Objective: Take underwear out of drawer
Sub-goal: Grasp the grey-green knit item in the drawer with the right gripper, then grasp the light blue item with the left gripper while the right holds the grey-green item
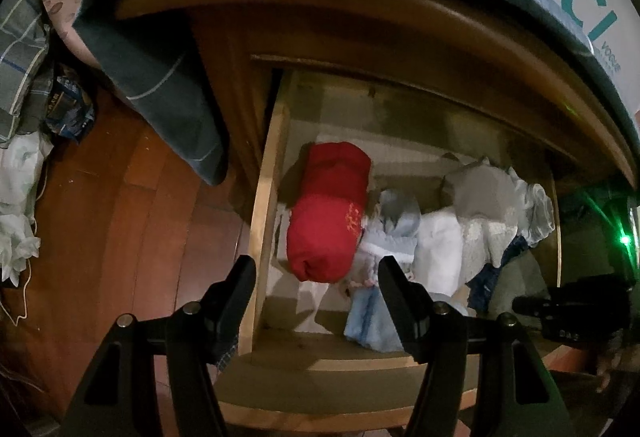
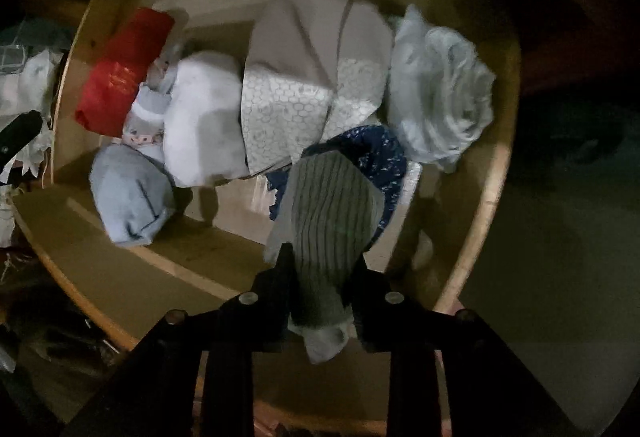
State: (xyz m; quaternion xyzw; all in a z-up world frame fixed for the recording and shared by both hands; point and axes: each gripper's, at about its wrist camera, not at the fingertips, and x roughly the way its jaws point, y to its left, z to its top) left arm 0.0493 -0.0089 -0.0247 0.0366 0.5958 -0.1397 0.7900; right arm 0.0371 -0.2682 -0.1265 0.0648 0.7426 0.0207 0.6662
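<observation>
The wooden drawer (image 1: 262, 221) stands pulled out from under the bed, full of rolled and folded garments. A red roll (image 1: 330, 215) lies at its left, also in the right wrist view (image 2: 120, 73). My left gripper (image 1: 316, 273) is open and empty, above the drawer's front left corner. My right gripper (image 2: 322, 261) is shut on a grey-green ribbed piece of underwear (image 2: 328, 221), held above the drawer's front over a dark blue patterned garment (image 2: 380, 153). The right gripper's body shows at the right edge of the left wrist view (image 1: 576, 313).
White (image 2: 200, 117), light blue (image 2: 128, 193), beige patterned (image 2: 292, 105) and pale crumpled (image 2: 440, 97) garments fill the drawer. A blue bedspread (image 1: 160, 77) hangs over the bed edge. Wooden floor (image 1: 100, 217) and piled cloth (image 1: 16, 197) lie left.
</observation>
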